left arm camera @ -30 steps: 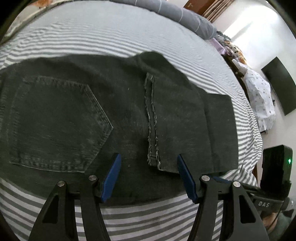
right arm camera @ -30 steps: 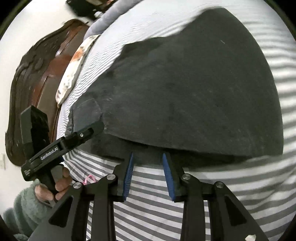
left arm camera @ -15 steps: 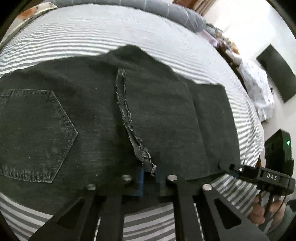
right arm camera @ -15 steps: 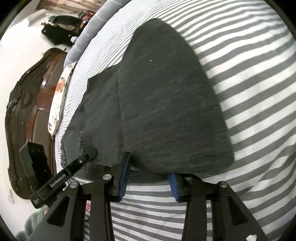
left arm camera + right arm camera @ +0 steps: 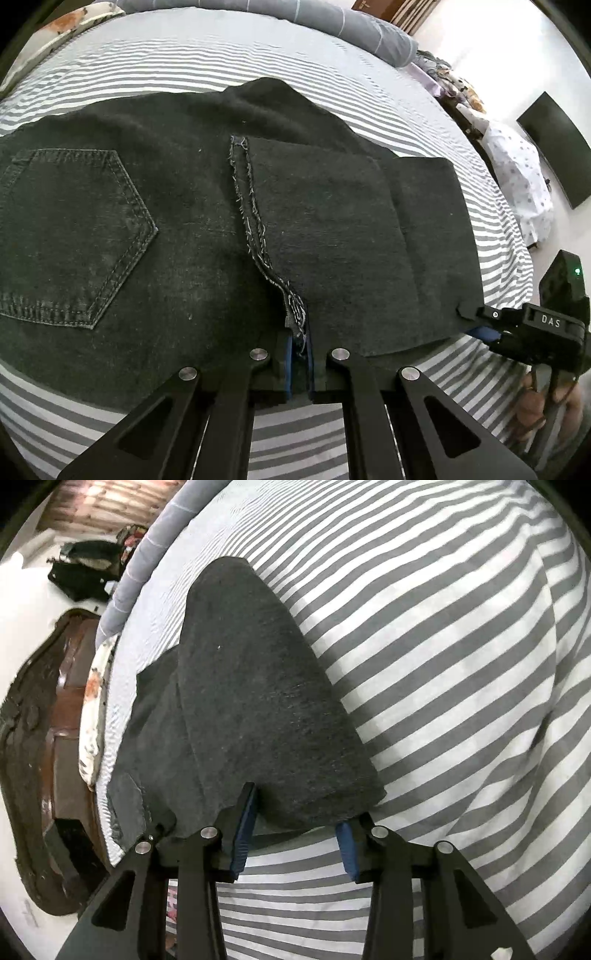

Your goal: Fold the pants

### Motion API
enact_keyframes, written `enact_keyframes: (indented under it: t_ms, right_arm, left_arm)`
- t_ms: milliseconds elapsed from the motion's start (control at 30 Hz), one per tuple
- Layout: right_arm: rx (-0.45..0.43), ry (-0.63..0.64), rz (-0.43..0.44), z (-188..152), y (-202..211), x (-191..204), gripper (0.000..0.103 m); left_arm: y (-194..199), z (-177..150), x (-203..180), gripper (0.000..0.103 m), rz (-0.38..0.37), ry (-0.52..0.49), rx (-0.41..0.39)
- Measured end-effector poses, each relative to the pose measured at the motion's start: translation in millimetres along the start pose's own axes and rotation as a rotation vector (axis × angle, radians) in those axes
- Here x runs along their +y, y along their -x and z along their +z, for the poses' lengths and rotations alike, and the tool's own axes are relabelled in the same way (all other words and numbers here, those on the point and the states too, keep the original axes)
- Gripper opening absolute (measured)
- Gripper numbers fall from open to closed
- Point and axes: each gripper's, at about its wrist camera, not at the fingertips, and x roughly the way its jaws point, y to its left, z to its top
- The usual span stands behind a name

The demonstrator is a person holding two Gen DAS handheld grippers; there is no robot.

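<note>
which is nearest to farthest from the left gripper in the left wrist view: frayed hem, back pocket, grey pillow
1. frayed hem: pinched between the fingers of the left gripper, at the near edge of the pants.
2. back pocket: off to the left, flat on the pants.
3. grey pillow: at the far edge of the striped bed sheet.

Dark pants (image 5: 184, 229) lie flat on a bed (image 5: 221, 51) with grey and white stripes. A back pocket (image 5: 70, 236) shows on one side. The left tongs (image 5: 298, 360) are pinched tight on the frayed leg end (image 5: 295, 314) near the bed's front edge. The right tongs (image 5: 480, 328) sit at the corner of the folded pants, with a hand (image 5: 535, 410) behind them.
</note>
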Motion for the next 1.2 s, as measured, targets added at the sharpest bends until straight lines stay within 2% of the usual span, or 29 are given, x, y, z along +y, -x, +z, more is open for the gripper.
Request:
enact_keyframes:
  t_ms: [100,167,267,333,433,500,600,667,833,967,1067,1200]
  right_arm:
    - [0.032,0.039,-0.038,-1,0,11,0.046]
    - [0.082,0.075,-0.035,-5,1,18,0.049]
    - [0.163,0.143,0.007,-15,5,29,0.049]
    - [0.186,0.214,0.02,-19,10,42,0.049]
    - [0.104,0.321,-0.004,-14,26,63,0.049]
    - [0.005,0.368,-0.047,1,34,74,0.049]
    - [-0.103,0.387,-0.112,33,31,86,0.049]
    - [-0.135,0.391,-0.152,53,24,92,0.047]
    - [-0.153,0.413,-0.207,89,2,103,0.043]
    - [-0.106,0.426,-0.282,102,-27,100,0.042]
    - [-0.099,0.449,-0.305,101,-39,100,0.042]
    - [-0.092,0.48,-0.321,87,-35,104,0.042]
  left_arm:
    - [3,2,-1,0.011,0.013,-0.002,0.017]
    - [7,3,-3,0.022,0.05,-0.001,0.022]
    - [20,6,1,0.025,0.096,-0.006,-0.024]
    - [34,9,1,0.026,0.13,-0.01,-0.09]
    - [47,13,-4,0.029,0.143,-0.039,-0.171]
    - [49,14,-13,0.031,0.145,-0.095,-0.2]
    - [43,13,-30,0.032,0.147,-0.183,-0.189]
    - [36,10,-37,0.032,0.134,-0.226,-0.177]
    - [20,8,-41,0.032,0.104,-0.254,-0.118]
    - [-1,10,-29,0.032,0.103,-0.216,-0.044]
    - [-2,12,-24,0.032,0.081,-0.197,-0.052]
    - [-3,13,-23,0.032,0.081,-0.2,-0.052]
